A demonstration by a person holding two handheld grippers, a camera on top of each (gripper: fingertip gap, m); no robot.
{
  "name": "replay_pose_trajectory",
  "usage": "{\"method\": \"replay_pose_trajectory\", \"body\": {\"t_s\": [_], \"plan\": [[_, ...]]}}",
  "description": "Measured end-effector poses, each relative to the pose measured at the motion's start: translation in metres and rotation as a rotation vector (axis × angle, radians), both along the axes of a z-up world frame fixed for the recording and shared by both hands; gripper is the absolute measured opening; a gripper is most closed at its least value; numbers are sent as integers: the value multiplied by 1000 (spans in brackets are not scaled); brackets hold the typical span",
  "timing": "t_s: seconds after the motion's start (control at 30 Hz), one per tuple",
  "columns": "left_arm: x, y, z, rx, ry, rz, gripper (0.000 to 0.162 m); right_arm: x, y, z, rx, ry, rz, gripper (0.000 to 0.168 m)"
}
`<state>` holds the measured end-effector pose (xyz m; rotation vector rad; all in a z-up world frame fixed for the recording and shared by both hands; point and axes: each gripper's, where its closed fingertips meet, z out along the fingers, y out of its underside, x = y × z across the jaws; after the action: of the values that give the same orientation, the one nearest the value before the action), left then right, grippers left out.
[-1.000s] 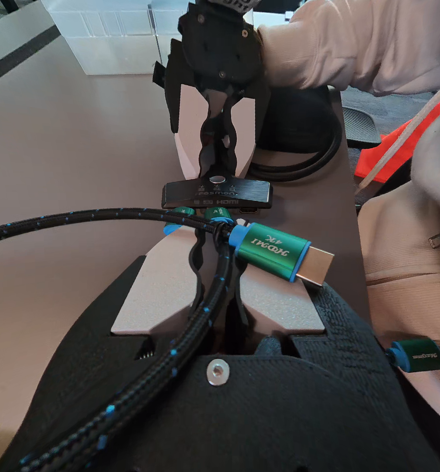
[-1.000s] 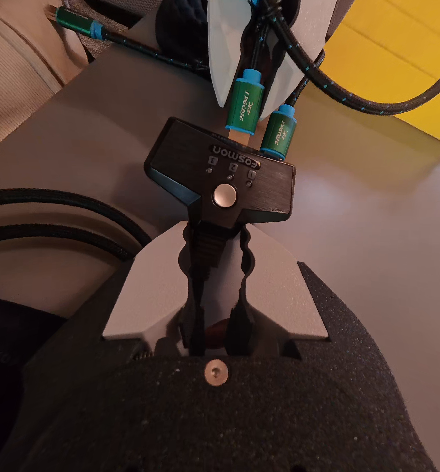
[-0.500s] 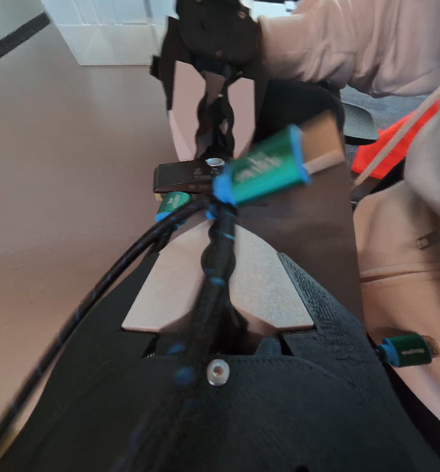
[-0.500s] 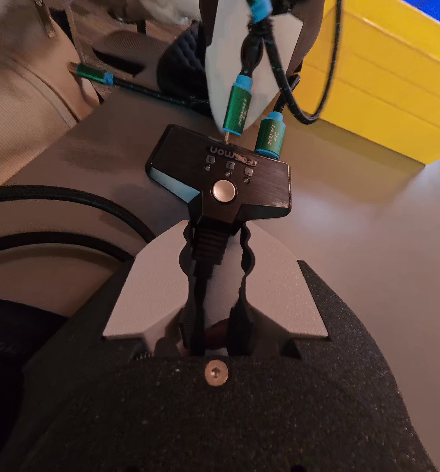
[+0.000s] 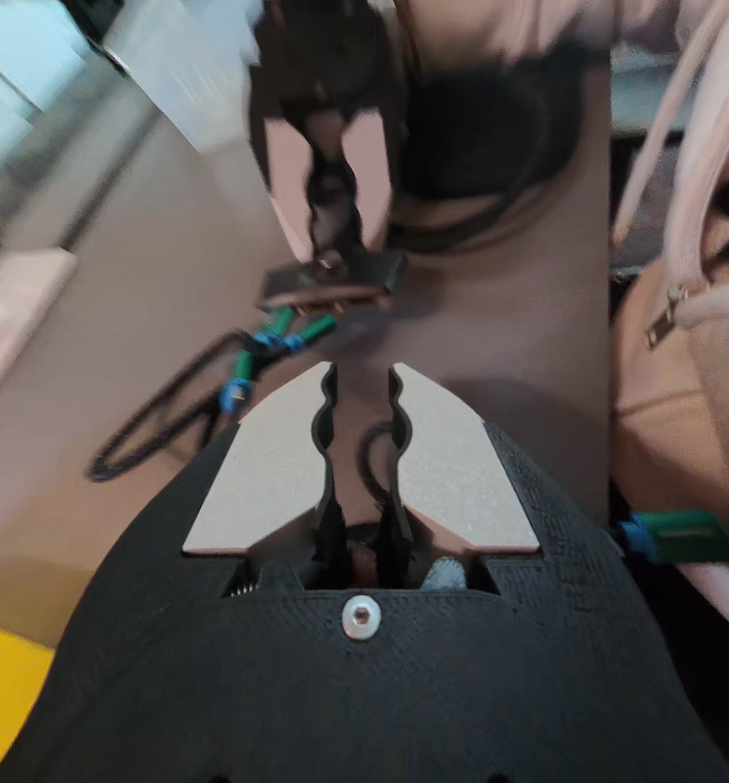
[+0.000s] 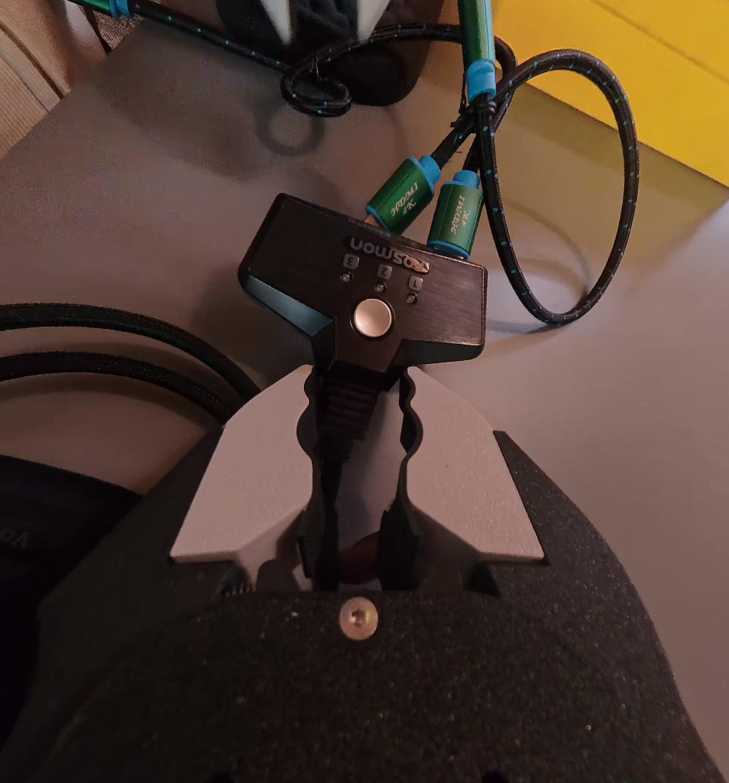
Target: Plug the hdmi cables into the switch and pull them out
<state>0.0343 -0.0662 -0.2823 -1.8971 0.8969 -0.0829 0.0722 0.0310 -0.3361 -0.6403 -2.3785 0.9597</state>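
Grey-brown tabletop serves as the work surface, with a yellow box at its far edge. On it the black hdmi switch is seen in the right wrist view, lifted slightly at one side, its ribbed cable tail lying between the fingers of the right gripper. The jaws are set closely about that tail, though firm contact on both sides cannot be confirmed; the hold is judged to steady the switch against plug forces. Two green hdmi plugs with blue collars are seen at the switch's far edge: the right one appears seated, the left one is tilted and looks only partly entered. Their braided black cables loop off to the right, tied together near a third green plug lying loose beyond. In the left wrist view, heavily blurred, the left gripper is seen with its jaws parted and nothing between them, well back from the switch; it is judged to be free for regrasping a plug. A further green plug is seen at the table's right edge beside a person's beige garment. Thick black cable curves behind the right gripper. The tilted plug is judged the likeliest to bind if pushed without straightening.
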Motion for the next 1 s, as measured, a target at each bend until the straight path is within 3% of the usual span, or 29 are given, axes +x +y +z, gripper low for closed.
{"method": "replay_pose_trajectory", "body": {"t_s": [0.07,0.13,0.23,0.33,0.5,0.6,0.77,0.83,0.9,1.0], "plan": [[-10,9,26,170,73,46,24,0,0,0,1,0,-1,37],[-18,16,46,306,224,50,35,0,0,0,1,1,-4,37],[-20,27,63,341,347,-10,50,0,0,0,-12,2,-7,37],[-10,37,53,246,436,-133,54,-1,0,0,-25,1,-7,37],[-18,58,11,343,1006,-296,47,-1,0,-1,-35,2,-8,37],[-10,59,-1,401,1032,-357,42,-1,0,-1,-50,-1,-5,37],[-7,59,-28,329,1024,-334,39,0,-1,-1,-61,-11,0,37],[-6,70,-27,409,1026,-248,20,0,-1,0,-73,-21,1,37],[-11,76,-29,461,1124,-199,12,-2,1,1,-88,-20,-15,37],[-8,79,-25,588,1200,-159,12,0,2,6,-124,-13,-13,37]]}}
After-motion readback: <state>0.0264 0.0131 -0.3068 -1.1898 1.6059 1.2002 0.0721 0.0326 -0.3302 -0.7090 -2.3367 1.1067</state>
